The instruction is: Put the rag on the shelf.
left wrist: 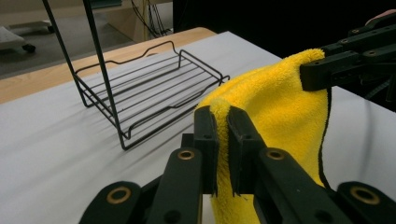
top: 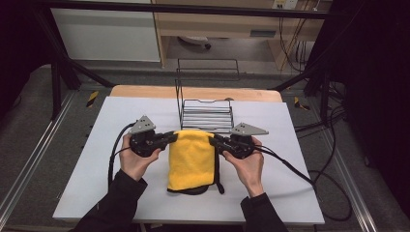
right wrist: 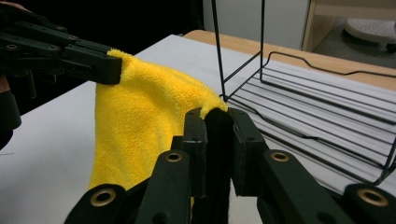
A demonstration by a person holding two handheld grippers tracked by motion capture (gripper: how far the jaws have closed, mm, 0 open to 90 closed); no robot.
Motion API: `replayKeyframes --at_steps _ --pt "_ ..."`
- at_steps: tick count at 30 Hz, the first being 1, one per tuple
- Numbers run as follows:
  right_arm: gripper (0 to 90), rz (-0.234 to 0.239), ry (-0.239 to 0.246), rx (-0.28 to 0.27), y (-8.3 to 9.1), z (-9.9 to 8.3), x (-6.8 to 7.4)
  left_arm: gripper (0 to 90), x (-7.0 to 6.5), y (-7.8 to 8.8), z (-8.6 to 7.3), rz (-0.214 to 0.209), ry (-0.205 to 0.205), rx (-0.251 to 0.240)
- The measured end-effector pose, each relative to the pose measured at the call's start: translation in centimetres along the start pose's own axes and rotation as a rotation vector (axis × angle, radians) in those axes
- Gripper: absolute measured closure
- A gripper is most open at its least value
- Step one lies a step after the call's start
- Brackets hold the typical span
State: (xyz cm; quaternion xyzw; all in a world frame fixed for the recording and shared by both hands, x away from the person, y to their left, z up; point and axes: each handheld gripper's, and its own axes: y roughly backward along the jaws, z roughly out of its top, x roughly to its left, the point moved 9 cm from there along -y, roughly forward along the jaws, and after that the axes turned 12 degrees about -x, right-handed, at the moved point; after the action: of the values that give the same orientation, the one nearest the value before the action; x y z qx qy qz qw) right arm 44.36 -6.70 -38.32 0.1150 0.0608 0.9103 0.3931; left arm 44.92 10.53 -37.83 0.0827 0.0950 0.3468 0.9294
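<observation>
White covering lies over the wooden table [top: 145, 92], and a black wire rack [top: 205, 113] stands at its far side. Between the two hands hangs a yellow cloth [top: 191, 159] with a black edge; its lower end rests on the white surface, just in front of the rack. The left gripper [top: 170, 137] has its jaws pressed together on the cloth's upper left corner. The right gripper [top: 212, 141] pinches the upper right corner in the same way.
</observation>
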Motion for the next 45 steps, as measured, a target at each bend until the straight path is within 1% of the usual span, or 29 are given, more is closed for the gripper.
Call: replayKeyframes --at_steps 1,3,4,5,7,8,11,13,14,15,16,18,21,23,24,27,28,29,34,35,36,39,42,45 --pt "78.7 0.000 0.000 0.000 0.0 0.0 0.0 83.3 -0.1 0.0 0.2 0.000 -0.003 -0.004" --pt "78.7 -0.006 0.006 -0.020 0.3 0.8 -0.1 83.3 -0.2 -0.1 0.8 0.000 -0.007 -0.017" --pt "78.8 -0.008 0.010 -0.027 0.4 1.0 -0.2 83.3 -0.3 -0.3 1.4 -0.003 -0.008 -0.030" --pt "78.8 -0.008 0.010 -0.027 0.4 1.0 -0.2 83.3 -0.3 -0.3 1.4 -0.003 -0.008 -0.030" --pt "78.7 -0.013 0.013 -0.040 0.7 1.6 -0.3 83.3 -0.4 -0.4 1.9 -0.003 -0.010 -0.043" --pt "78.8 -0.016 0.018 -0.051 0.9 2.1 -0.4 83.3 -0.5 -0.4 2.1 -0.004 -0.012 -0.048" --pt "78.7 -0.020 0.023 -0.062 1.1 2.7 -0.4 83.3 -0.6 -0.6 2.8 -0.005 -0.016 -0.070" --pt "78.7 -0.029 0.039 -0.078 1.4 3.4 -0.6 83.3 -0.7 -0.7 3.2 -0.008 -0.023 -0.081" --pt "78.7 -0.029 0.039 -0.078 1.4 3.4 -0.6 83.3 -0.7 -0.7 3.5 -0.007 -0.024 -0.089" --pt "78.7 -0.029 0.046 -0.089 1.6 3.9 -0.6 83.3 -0.7 -0.8 3.7 -0.006 -0.023 -0.096" --pt "78.7 -0.029 0.046 -0.089 1.6 3.9 -0.6 83.3 -0.7 -0.8 4.0 -0.006 -0.025 -0.101" --pt "78.8 -0.038 0.058 -0.103 1.8 4.7 -0.7 83.3 -0.8 -0.9 4.5 -0.005 -0.030 -0.114" --pt "78.8 -0.044 0.064 -0.118 2.0 5.4 -0.9 83.3 -0.9 -1.1 5.5 -0.002 -0.038 -0.138" --pt "78.8 -0.047 0.068 -0.125 2.0 5.7 -0.9 83.3 -0.9 -1.1 5.7 -0.001 -0.040 -0.146" --pt "78.8 -0.049 0.073 -0.136 2.2 6.1 -0.9 83.3 -0.9 -1.2 6.0 0.000 -0.042 -0.155" --pt "78.7 -0.055 0.079 -0.153 2.3 6.8 -1.0 83.3 -0.9 -1.3 6.6 0.005 -0.048 -0.176" --pt "78.7 -0.055 0.081 -0.158 2.4 7.0 -1.0 83.3 -1.0 -1.3 7.0 0.007 -0.051 -0.191" --pt "78.7 -0.057 0.083 -0.164 2.4 7.2 -1.0 83.3 -1.0 -1.3 7.0 0.007 -0.051 -0.191" --pt "78.7 -0.061 0.088 -0.183 2.6 8.0 -1.1 83.3 -1.0 -1.3 8.0 0.011 -0.061 -0.219" --pt "78.7 -0.060 0.094 -0.191 2.7 8.4 -1.1 83.3 -1.0 -1.3 8.2 0.013 -0.063 -0.224" --pt "78.7 -0.060 0.094 -0.191 2.7 8.4 -1.1 83.3 -1.0 -1.3 8.4 0.014 -0.066 -0.230" --pt "78.7 -0.070 0.106 -0.210 2.7 9.2 -1.2 83.4 -1.1 -1.3 8.9 0.017 -0.070 -0.248" --pt "78.8 -0.074 0.109 -0.220 2.8 9.7 -1.2 83.3 -1.1 -1.4 9.5 0.019 -0.067 -0.267" --pt "78.8 -0.078 0.116 -0.236 2.9 10.5 -1.3 83.3 -1.1 -1.4 10.2 0.020 -0.065 -0.284"
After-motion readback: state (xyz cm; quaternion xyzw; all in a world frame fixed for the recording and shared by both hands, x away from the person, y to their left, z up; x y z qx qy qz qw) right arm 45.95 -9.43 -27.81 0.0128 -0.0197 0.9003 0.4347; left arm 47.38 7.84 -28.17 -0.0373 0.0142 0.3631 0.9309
